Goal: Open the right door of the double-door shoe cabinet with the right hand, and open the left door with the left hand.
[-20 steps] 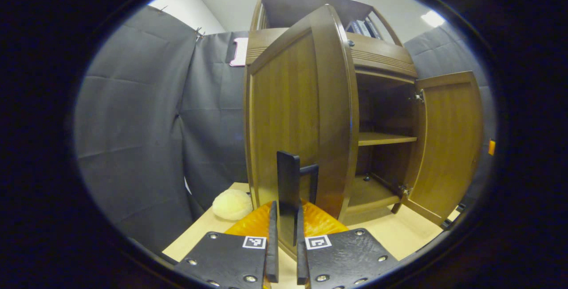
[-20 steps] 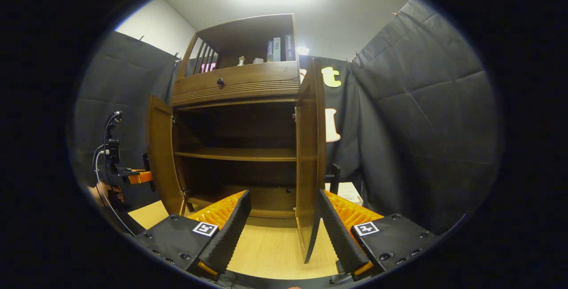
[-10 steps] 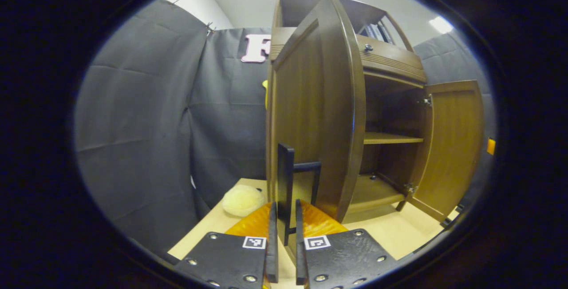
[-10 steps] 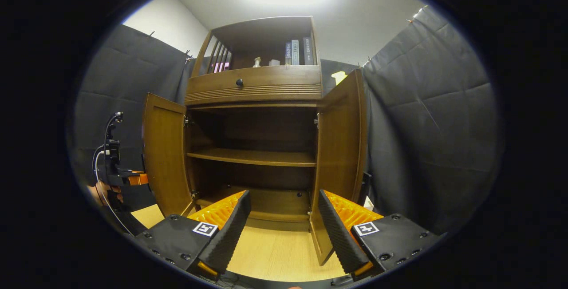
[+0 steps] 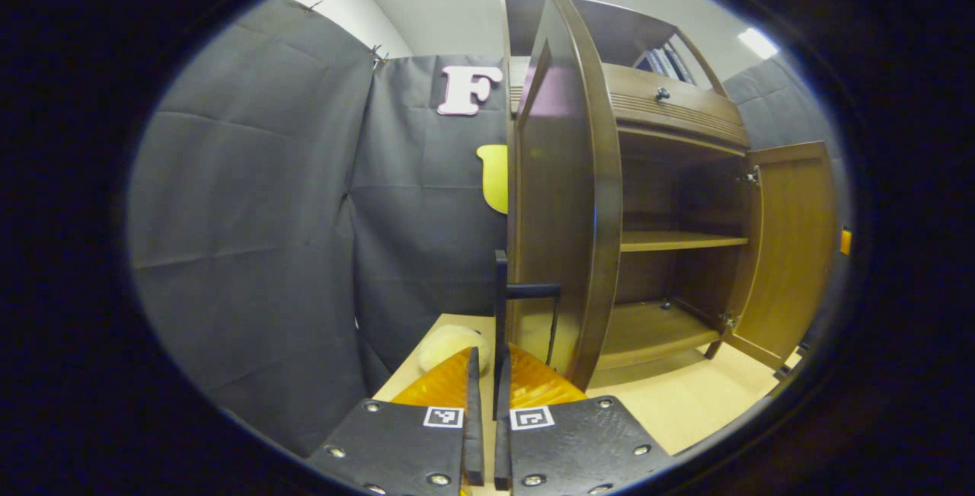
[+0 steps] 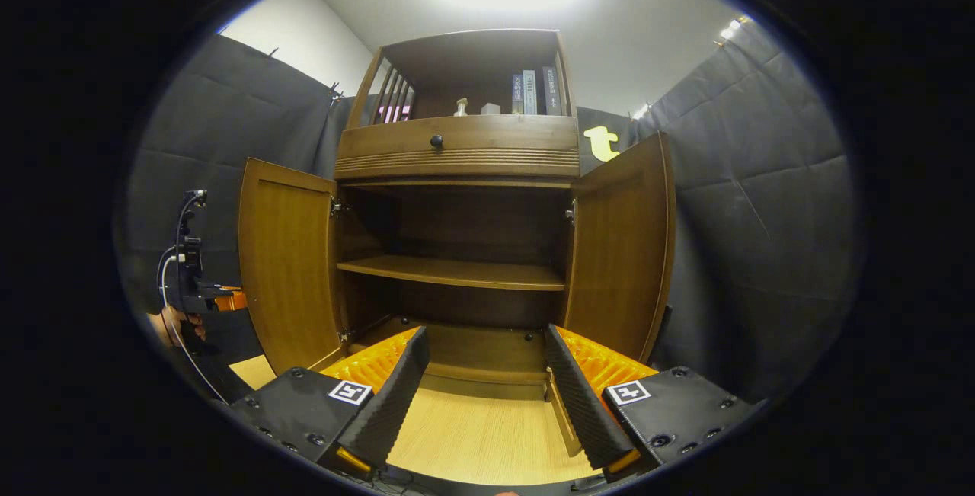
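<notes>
Left gripper view, left to right: a pale round object point(image 5: 449, 344) lies on the tabletop point(image 5: 685, 404) near the booth wall; my left gripper point(image 5: 487, 404) has its fingers pressed together on the dark bar handle point(image 5: 500, 305) of the left door point(image 5: 567, 199), which stands edge-on to the camera, swung well out; beyond it the shoe cabinet point(image 5: 670, 252) shows a bare shelf and, farther right, the right door point(image 5: 792, 244) opened wide. Right gripper view, left to right: the left gripper point(image 6: 221, 299) and a hand point(image 6: 171, 326) sit at the left door's point(image 6: 286, 267) outer face; the cabinet's point(image 6: 457, 153) interior is exposed; my right gripper point(image 6: 484, 382) hangs with fingers apart, touching nothing, the right door point(image 6: 621, 244) just beyond it. I judge both doors open, the task at its closing step; next I need only part the left fingers and draw straight back off the handle without nudging the door.
</notes>
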`<state>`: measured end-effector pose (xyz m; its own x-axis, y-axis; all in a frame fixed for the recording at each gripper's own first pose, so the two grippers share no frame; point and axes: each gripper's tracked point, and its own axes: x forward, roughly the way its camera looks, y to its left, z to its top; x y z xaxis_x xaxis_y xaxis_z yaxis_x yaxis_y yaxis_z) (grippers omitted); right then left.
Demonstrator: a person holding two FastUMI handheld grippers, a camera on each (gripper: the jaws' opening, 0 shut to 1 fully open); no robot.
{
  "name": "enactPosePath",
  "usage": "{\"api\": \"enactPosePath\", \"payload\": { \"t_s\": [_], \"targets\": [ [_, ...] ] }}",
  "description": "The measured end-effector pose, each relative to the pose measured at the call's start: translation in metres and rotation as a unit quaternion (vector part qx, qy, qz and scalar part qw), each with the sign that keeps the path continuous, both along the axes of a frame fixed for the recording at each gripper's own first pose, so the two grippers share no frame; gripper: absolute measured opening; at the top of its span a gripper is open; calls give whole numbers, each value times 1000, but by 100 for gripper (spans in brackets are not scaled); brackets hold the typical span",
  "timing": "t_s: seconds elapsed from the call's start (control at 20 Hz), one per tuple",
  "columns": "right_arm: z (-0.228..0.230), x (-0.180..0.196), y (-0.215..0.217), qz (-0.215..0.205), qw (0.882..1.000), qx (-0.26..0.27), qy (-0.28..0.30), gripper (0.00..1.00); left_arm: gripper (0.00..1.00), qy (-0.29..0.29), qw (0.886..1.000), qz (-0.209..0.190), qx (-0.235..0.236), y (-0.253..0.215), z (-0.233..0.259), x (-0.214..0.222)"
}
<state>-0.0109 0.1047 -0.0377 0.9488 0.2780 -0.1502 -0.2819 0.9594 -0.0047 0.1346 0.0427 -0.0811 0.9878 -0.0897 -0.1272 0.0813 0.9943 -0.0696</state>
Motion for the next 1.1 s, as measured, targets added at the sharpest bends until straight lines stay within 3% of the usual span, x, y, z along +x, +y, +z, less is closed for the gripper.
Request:
{"api": "enactPosePath", "payload": {
  "t_s": [0.45, 1.1],
  "targets": [
    [2, -12, 18, -4, 1000, 9, 0, 95, 8, -8, 1000, 18, -4, 45, 4, -20],
    [17, -24, -56, -29, 999, 27, 2, 97, 7, -40, 999, 27, -2, -7, 81, -117]
  ]
}}
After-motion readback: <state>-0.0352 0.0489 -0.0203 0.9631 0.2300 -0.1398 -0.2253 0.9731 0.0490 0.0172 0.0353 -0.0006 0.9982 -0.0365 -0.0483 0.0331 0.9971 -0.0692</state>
